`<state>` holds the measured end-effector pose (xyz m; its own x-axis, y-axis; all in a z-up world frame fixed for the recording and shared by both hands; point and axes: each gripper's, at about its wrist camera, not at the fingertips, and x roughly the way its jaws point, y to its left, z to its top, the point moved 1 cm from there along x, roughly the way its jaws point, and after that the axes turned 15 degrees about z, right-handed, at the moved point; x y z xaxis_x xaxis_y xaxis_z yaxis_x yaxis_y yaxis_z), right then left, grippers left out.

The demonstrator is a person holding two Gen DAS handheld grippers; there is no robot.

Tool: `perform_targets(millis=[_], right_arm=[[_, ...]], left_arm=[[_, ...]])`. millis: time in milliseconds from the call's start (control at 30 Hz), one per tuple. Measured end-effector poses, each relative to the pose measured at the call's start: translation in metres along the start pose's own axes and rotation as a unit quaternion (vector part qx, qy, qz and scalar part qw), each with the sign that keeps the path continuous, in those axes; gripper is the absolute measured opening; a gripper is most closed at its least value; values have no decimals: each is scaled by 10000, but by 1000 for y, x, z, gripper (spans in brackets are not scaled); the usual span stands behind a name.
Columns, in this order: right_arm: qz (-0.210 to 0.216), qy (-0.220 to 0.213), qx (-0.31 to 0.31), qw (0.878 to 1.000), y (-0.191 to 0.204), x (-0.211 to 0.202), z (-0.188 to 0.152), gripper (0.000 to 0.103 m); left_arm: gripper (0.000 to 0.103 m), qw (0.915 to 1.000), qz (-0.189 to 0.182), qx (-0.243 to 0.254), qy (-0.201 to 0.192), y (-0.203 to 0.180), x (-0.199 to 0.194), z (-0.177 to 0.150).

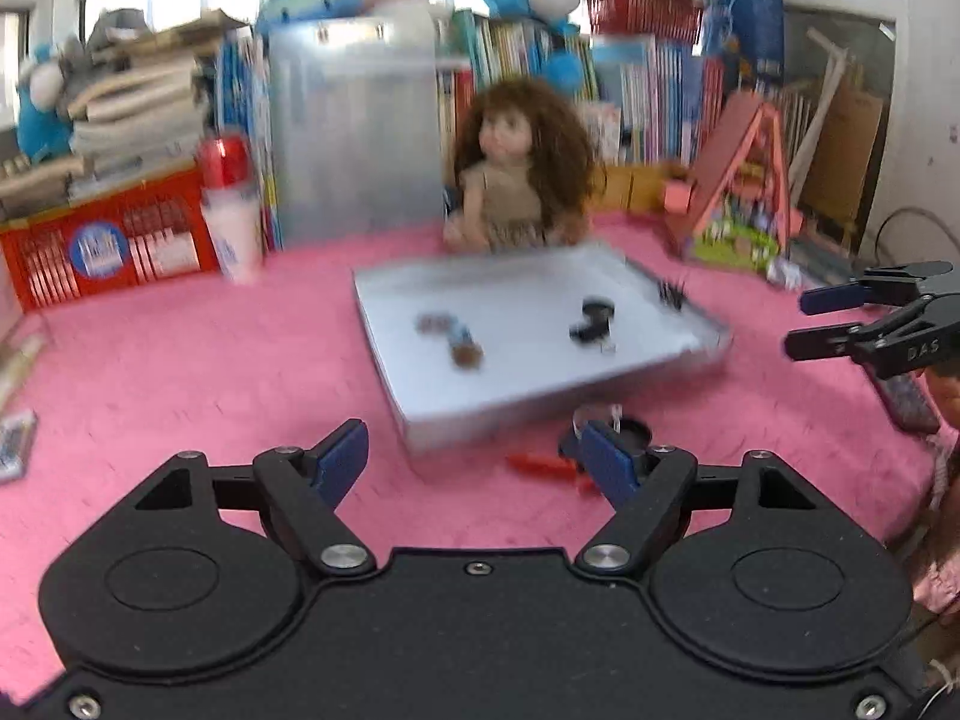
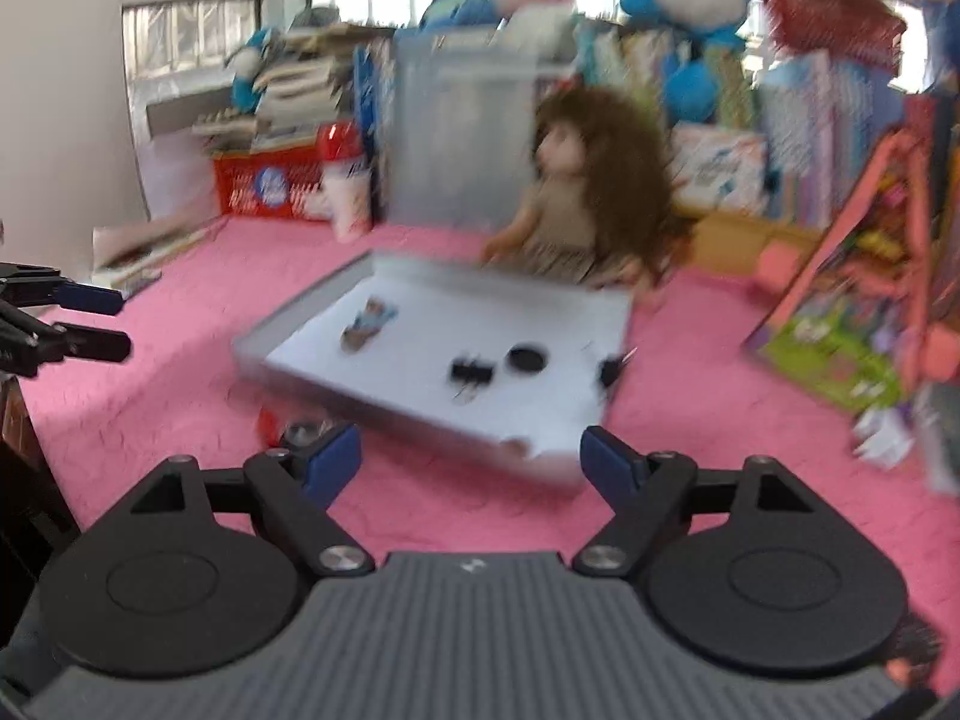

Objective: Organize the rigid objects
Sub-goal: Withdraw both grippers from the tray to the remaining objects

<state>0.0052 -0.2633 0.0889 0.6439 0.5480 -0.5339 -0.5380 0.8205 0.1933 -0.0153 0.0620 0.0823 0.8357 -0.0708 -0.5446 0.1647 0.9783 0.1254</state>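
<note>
A shallow silver tray (image 1: 528, 372) lies on the pink mat. In it are a small toy figure (image 1: 456, 342), a black binder clip (image 1: 591, 327), a black round lid (image 1: 600, 306) and another black clip (image 1: 672, 294) at its right rim. In front of the tray, on the mat, lie a red piece (image 1: 540, 463) and a black round cap (image 1: 636, 433). My left gripper (image 1: 474, 450) is open and empty just before the tray's near corner. My right gripper (image 2: 471, 453) is open and empty at the tray's (image 2: 540, 324) near edge. Both views are blurred.
A doll (image 1: 522, 168) sits behind the tray. A tall silver box (image 1: 354, 126), a red crate (image 1: 108, 246) and a red-capped bottle (image 1: 228, 204) stand at the back left. A toy house (image 1: 738, 192) is at the right, and a remote (image 1: 906, 396) lies near it.
</note>
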Motion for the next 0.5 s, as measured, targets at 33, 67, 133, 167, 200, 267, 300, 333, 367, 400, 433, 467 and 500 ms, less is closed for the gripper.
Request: perform_targets(millis=[33, 67, 133, 167, 200, 267, 300, 333, 367, 400, 433, 467, 500], right_arm=[[22, 52, -13, 10000, 3, 10, -4, 88], [28, 111, -61, 9999, 7, 20, -9, 88], [58, 194, -139, 9997, 14, 36, -16, 88], [69, 258, -182, 9995, 18, 44, -19, 88], [94, 319, -221, 9992, 21, 50, -20, 88], [194, 432, -356, 9982, 29, 60, -25, 88], [231, 507, -447, 9974, 34, 65, -28, 88], [258, 565, -505, 9968, 37, 68, -29, 86], [301, 611, -567, 9961, 41, 70, -32, 85], [371, 646, -606, 9954, 44, 72, -34, 83], [432, 678, -629, 9948, 46, 73, -34, 81], [494, 705, -644, 9942, 49, 74, -34, 80], [560, 723, -639, 9938, 51, 76, -35, 77]], left_arm=[[76, 10000, 10, -27, 6, -4, 5, -5], [76, 10000, 43, -80, 11, -10, 10, -10], [76, 9999, 67, -92, 69, -18, 22, -17], [76, 9999, 90, -80, 77, -23, 26, -21], [76, 9999, 106, -59, 118, -27, 33, -23], [76, 9997, 88, -47, 226, -33, 45, -27], [75, 9995, 76, -65, 287, -35, 47, -29], [73, 9994, 44, -90, 342, -36, 51, -29], [73, 9992, -23, -133, 381, -37, 52, -31], [71, 9991, -67, -164, 398, -35, 54, -31], [70, 9989, -87, -194, 424, -34, 55, -32], [69, 9987, -76, -219, 455, -33, 56, -32], [68, 9985, -63, -249, 477, -31, 56, -32]])
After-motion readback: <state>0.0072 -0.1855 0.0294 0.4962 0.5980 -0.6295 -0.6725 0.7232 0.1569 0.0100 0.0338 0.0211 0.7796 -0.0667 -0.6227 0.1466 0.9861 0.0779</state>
